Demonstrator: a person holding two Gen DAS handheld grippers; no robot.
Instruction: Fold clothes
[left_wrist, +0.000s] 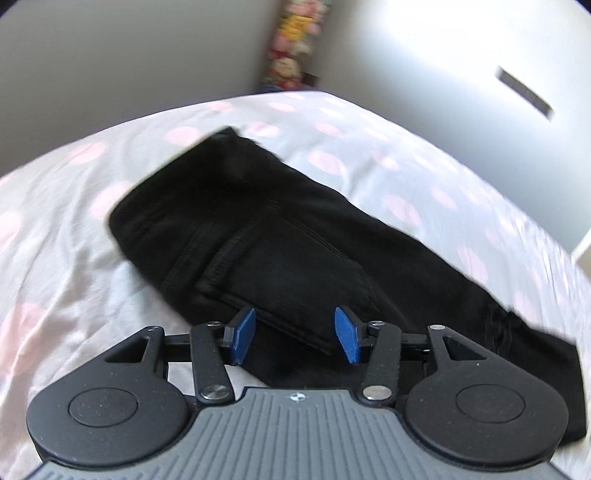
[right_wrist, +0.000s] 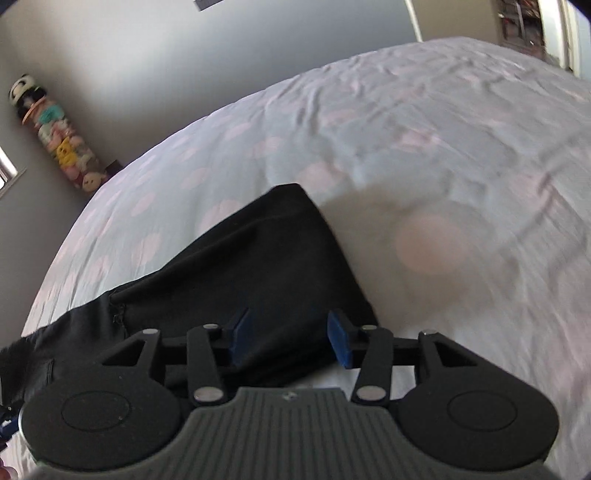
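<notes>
A pair of black trousers lies on the bed, waist end at the upper left of the left wrist view, a back pocket showing. My left gripper is open and empty, its blue pads just above the pocket area near the garment's near edge. In the right wrist view the leg end of the trousers lies flat, running from the lower left toward the middle. My right gripper is open and empty, hovering over the near edge of the leg.
The bed has a white sheet with pale pink spots, wrinkled on the right. A white wall and a wardrobe door stand behind. A column of stuffed toys stands in the corner.
</notes>
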